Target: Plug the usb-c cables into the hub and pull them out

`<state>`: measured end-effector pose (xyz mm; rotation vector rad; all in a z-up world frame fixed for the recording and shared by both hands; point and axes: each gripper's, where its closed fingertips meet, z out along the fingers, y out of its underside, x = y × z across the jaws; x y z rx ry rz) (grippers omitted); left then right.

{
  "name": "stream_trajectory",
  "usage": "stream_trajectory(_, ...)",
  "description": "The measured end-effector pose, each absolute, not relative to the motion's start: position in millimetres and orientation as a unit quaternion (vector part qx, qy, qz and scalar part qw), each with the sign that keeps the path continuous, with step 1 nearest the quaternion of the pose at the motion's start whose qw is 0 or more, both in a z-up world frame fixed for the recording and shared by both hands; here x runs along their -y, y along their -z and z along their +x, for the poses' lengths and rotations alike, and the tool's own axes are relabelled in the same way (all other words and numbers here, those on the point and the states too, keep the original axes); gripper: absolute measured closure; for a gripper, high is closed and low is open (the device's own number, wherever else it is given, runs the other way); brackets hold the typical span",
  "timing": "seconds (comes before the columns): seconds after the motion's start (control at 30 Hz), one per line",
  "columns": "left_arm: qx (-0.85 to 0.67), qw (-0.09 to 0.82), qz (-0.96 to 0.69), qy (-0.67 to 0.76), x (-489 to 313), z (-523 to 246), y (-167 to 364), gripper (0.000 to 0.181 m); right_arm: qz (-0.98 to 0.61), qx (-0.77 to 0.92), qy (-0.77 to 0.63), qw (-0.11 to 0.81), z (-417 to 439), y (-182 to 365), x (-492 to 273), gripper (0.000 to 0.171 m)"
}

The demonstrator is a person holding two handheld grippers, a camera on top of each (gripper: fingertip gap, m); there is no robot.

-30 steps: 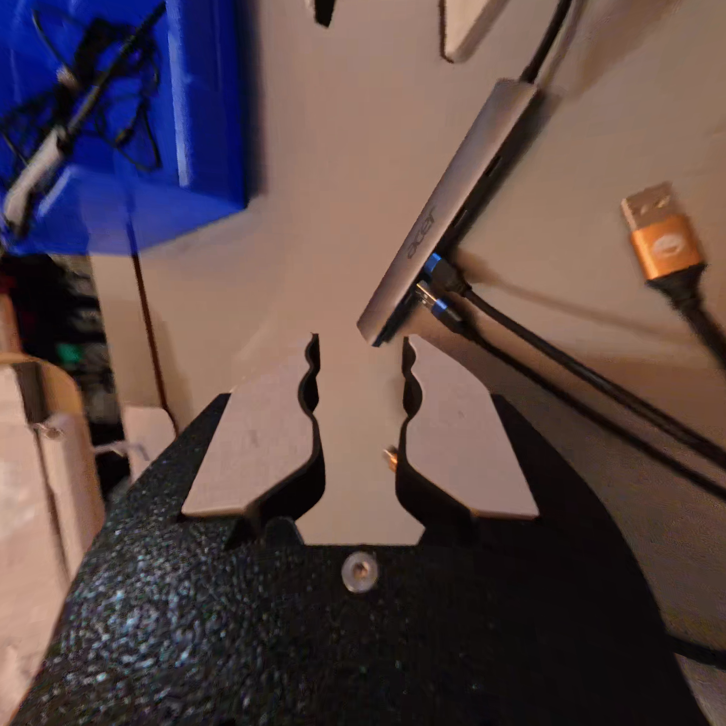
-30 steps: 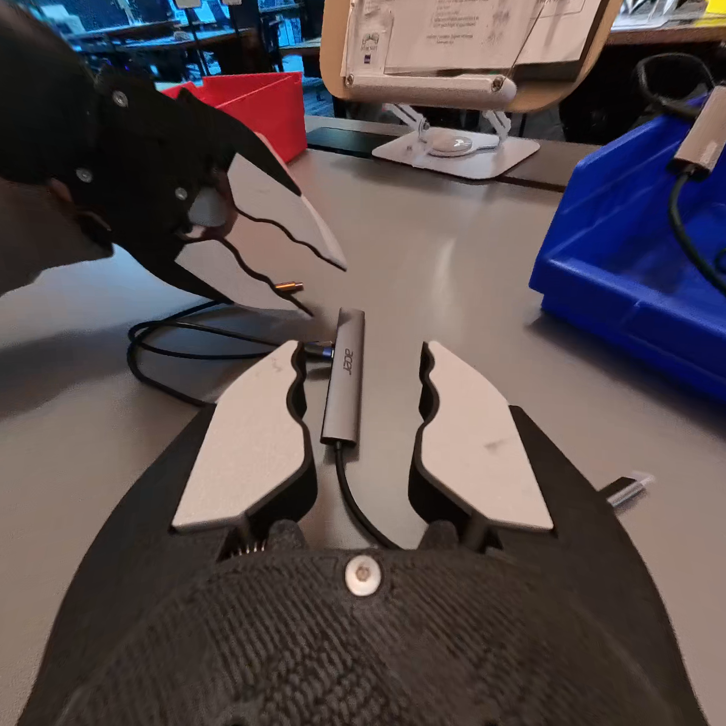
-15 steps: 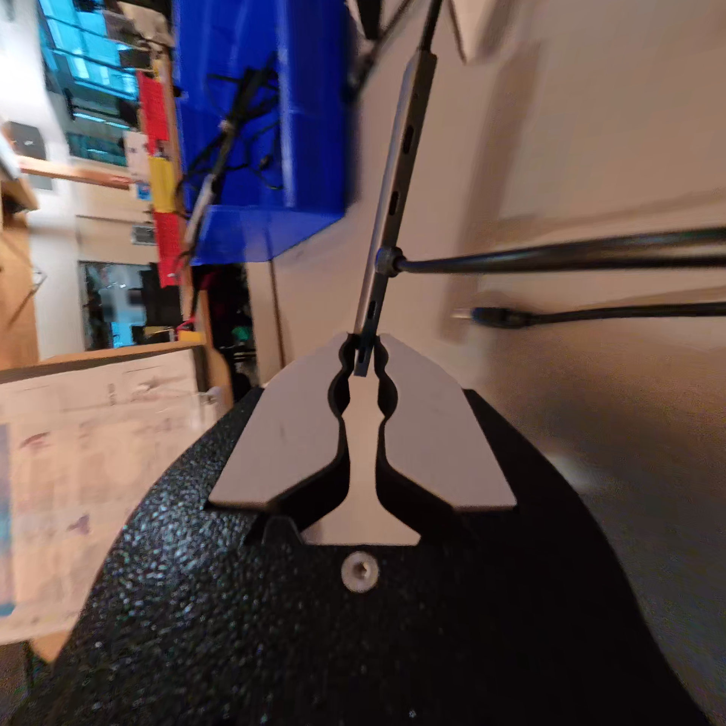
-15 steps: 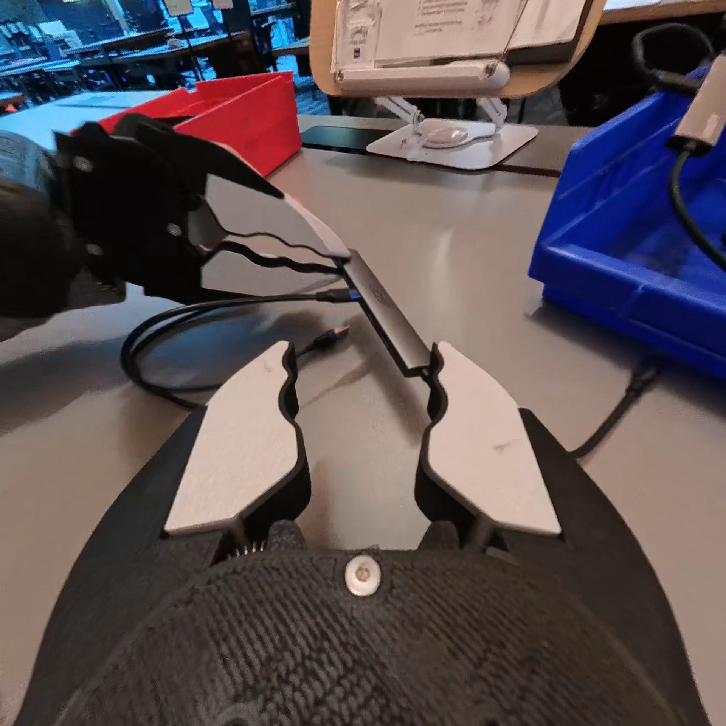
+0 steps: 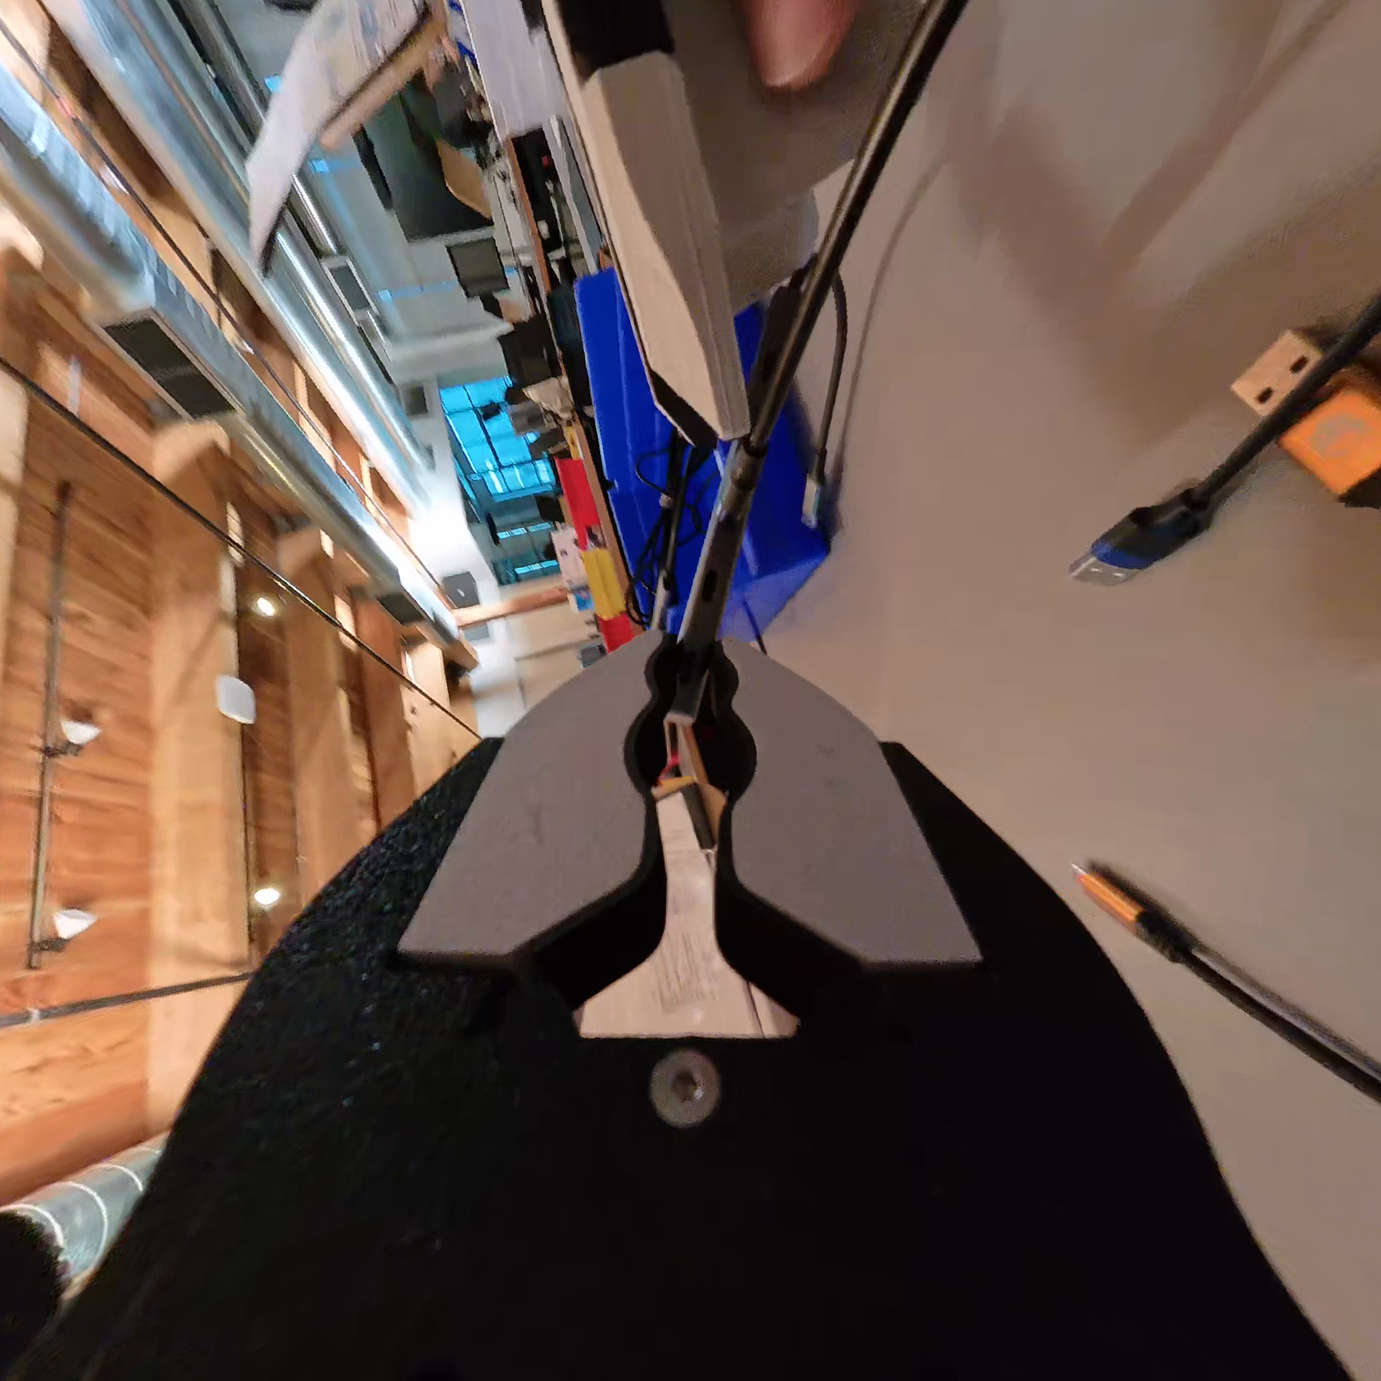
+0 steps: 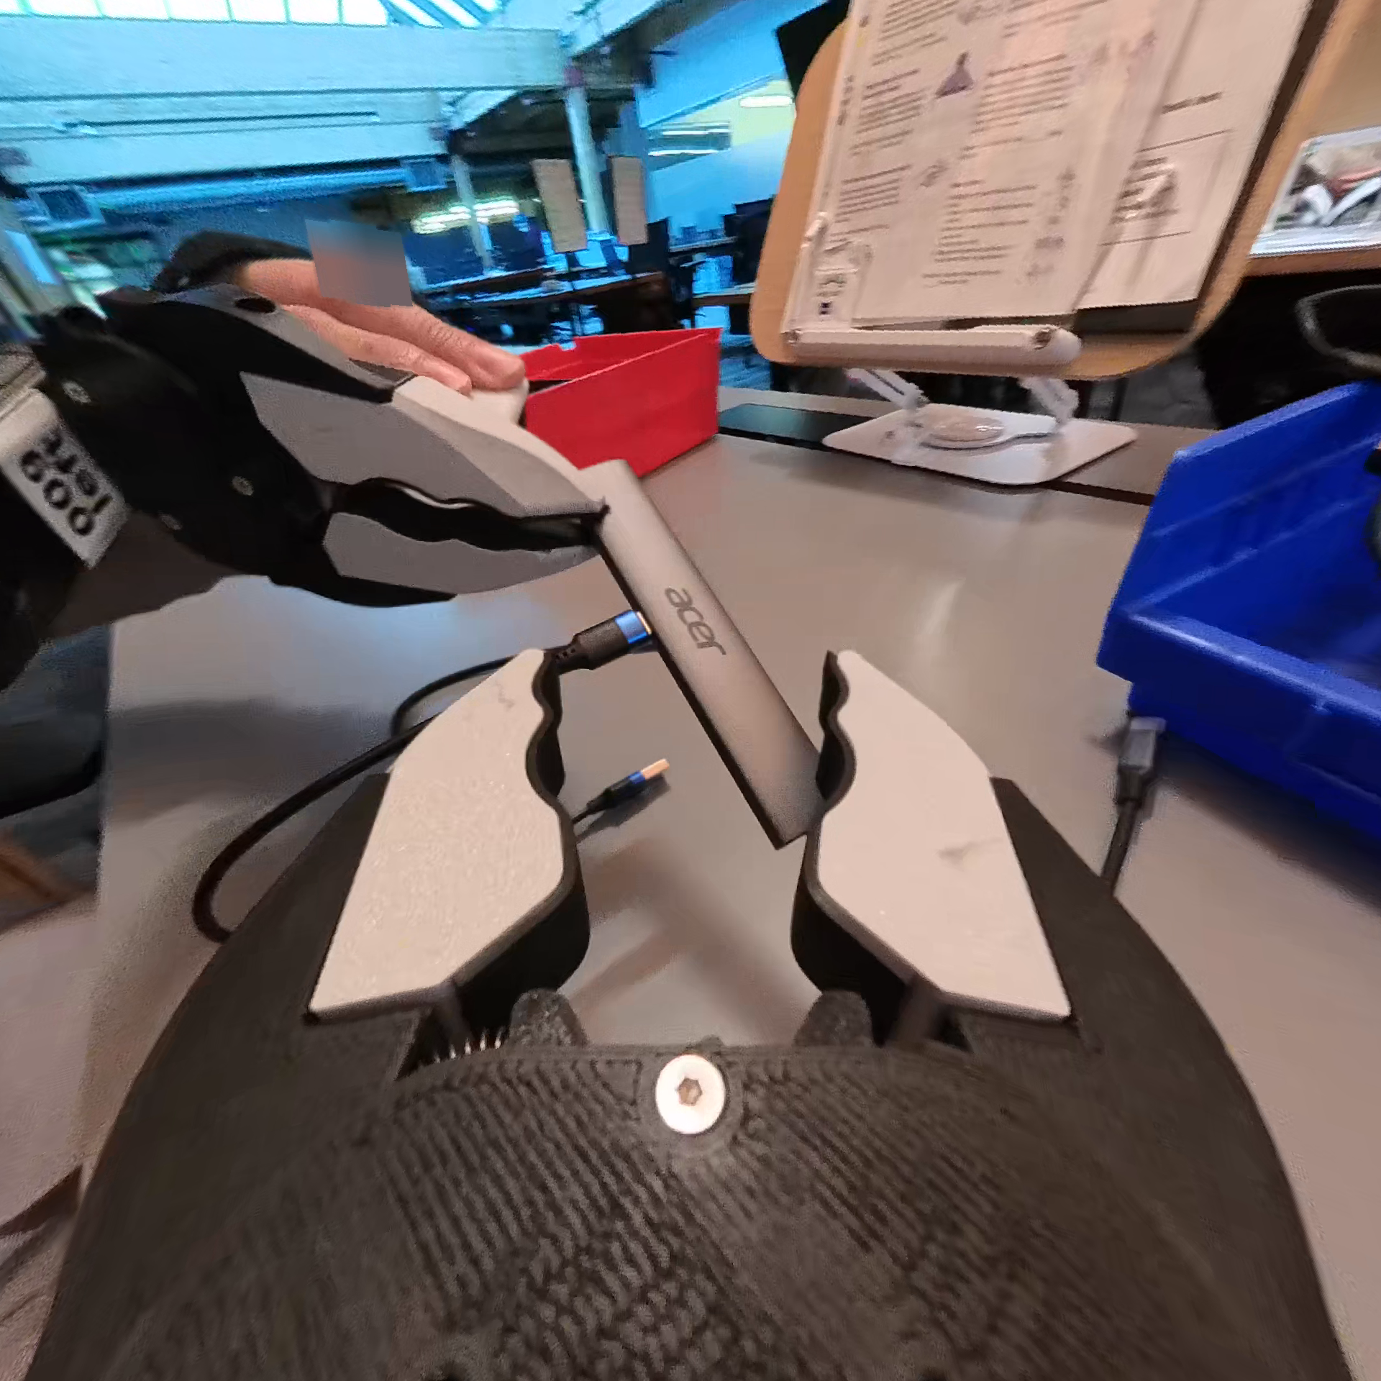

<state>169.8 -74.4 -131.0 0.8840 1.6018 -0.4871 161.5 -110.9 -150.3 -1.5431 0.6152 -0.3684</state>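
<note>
The grey hub (image 6: 717, 672) is held up off the table, slanting. My left gripper (image 6: 598, 527) is shut on its far end; in the left wrist view the gripper (image 5: 691, 676) pinches the hub (image 5: 717, 553) edge-on. One black usb-c cable's blue-banded plug (image 6: 609, 639) sits in the hub's side. A second usb-c plug (image 6: 635, 777) lies loose on the table below. My right gripper (image 6: 687, 736) is open; the hub's near end lies between its fingers, against the right one. One right finger (image 5: 665, 246) shows in the left wrist view.
A blue bin (image 6: 1270, 598) stands at the right, a red bin (image 6: 635, 403) at the back, and a paper stand (image 6: 971, 246) behind. The hub's own tail plug (image 6: 1136, 747) lies by the blue bin. Orange (image 5: 1323, 433) and blue (image 5: 1128, 542) plugs lie on the table (image 6: 934, 583).
My left gripper shut on the hub's end and lifted it off the table. One of the two plugged cables came out and lies loose. The hub's near end now sits between my right fingers.
</note>
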Motion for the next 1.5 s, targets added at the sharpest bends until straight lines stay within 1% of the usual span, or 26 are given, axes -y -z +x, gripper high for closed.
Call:
stream_trajectory(0.2, -0.661, 0.595, 0.387, 0.244, 63.6, 154.9, 111.6, 0.174, -0.668, -0.241, 0.159, 0.686, 153.6, 141.5, 114.0, 0.120)
stream_trajectory(0.33, -0.649, 0.595, 0.405, 0.246, 59.2, 142.1, 108.8, 0.174, -0.663, -0.220, 0.157, 0.699, 148.7, 137.5, 115.5, 0.132)
stream_trajectory(0.53, -0.628, 0.597, 0.442, 0.234, 55.9, 126.8, 110.4, 0.174, -0.709, -0.191, 0.168, 0.658, 142.5, 149.4, 103.4, 0.129)
stream_trajectory(0.57, -0.627, 0.595, 0.447, 0.231, 55.2, 125.6, 111.3, 0.174, -0.722, -0.183, 0.176, 0.643, 141.8, 153.5, 102.0, 0.138)
stream_trajectory(0.6, -0.628, 0.593, 0.450, 0.228, 54.0, 125.6, 112.0, 0.174, -0.737, -0.162, 0.181, 0.631, 138.2, 157.0, 99.5, 0.143)
stream_trajectory(0.67, -0.634, 0.593, 0.444, 0.223, 50.1, 131.5, 113.3, 0.174, -0.746, -0.146, 0.195, 0.619, 136.5, 158.7, 95.5, 0.146)
stream_trajectory(0.73, -0.676, 0.577, 0.391, 0.239, 43.4, 147.5, 116.6, 0.174, -0.737, -0.150, 0.228, 0.618, 141.2, 153.7, 93.0, 0.148)
stream_trajectory(0.8, -0.739, 0.532, 0.289, 0.295, 36.9, 162.7, 122.4, 0.173, -0.727, -0.158, 0.256, 0.617, 145.6, 148.4, 89.9, 0.149)
stream_trajectory(0.87, -0.792, 0.447, 0.165, 0.381, 33.6, 169.3, 129.2, 0.157, -0.722, -0.165, 0.276, 0.612, 148.1, 145.9, 87.5, 0.149)
stream_trajectory(0.97, -0.819, 0.273, -0.043, 0.503, 29.6, 175.7, 134.1, 0.135, -0.721, -0.173, 0.304, 0.598, 152.5, 146.3, 88.1, 0.149)
stream_trajectory(1.0, -0.803, 0.212, -0.126, 0.543, 27.0, 180.5, 131.4, 0.130, -0.720, -0.178, 0.307, 0.596, 153.9, 147.1, 88.5, 0.149)
stream_trajectory(1.07, -0.748, 0.059, -0.285, 0.597, 22.3, 189.1, 131.1, 0.113, -0.711, -0.180, 0.329, 0.594, 156.6, 145.2, 90.1, 0.150)
stream_trajectory(1.1, -0.717, -0.023, -0.351, 0.601, 20.8, 191.2, 136.0, 0.115, -0.712, -0.179, 0.331, 0.593, 156.7, 145.7, 89.2, 0.150)
stream_trajectory(1.13, -0.683, -0.105, -0.381, 0.614, 24.0, 188.0, 136.1, 0.116, -0.710, -0.176, 0.342, 0.590, 157.1, 145.5, 88.4, 0.150)
stream_trajectory(1.17, -0.648, -0.178, -0.387, 0.631, 29.2, 182.0, 132.9, 0.121, -0.710, -0.169, 0.354, 0.585, 156.9, 145.5, 86.9, 0.150)
stream_trajectory(1.2, -0.626, -0.230, -0.400, 0.629, 32.8, 178.7, 135.5, 0.129, -0.714, -0.159, 0.359, 0.580, 155.5, 146.7, 83.3, 0.150)
stream_trajectory(1.3, -0.614, -0.295, -0.418, 0.601, 43.7, 172.2, 152.3, 0.135, -0.728, -0.135, 0.375, 0.558, 152.3, 152.0, 73.1, 0.150)
stream_trajectory(1.33, -0.617, -0.314, -0.419, 0.587, 47.4, 168.2, 157.4, 0.146, -0.732, -0.128, 0.377, 0.553, 151.1, 153.7, 70.0, 0.150)
stream_trajectory(1.37, -0.611, -0.337, -0.410, 0.587, 51.5, 163.5, 156.3, 0.164, -0.735, -0.126, 0.377, 0.550, 150.4, 154.9, 68.0, 0.150)
stream_trajectory(1.43, -0.576, -0.363, -0.407, 0.610, 55.6, 164.5, 147.8, 0.169, -0.727, -0.137, 0.387, 0.550, 153.3, 153.8, 70.3, 0.149)
stream_trajectory(1.5, -0.566, -0.369, -0.407, 0.615, 57.6, 166.1, 148.8, 0.170, -0.725, -0.152, 0.368, 0.562, 154.9, 154.9, 72.7, 0.148)
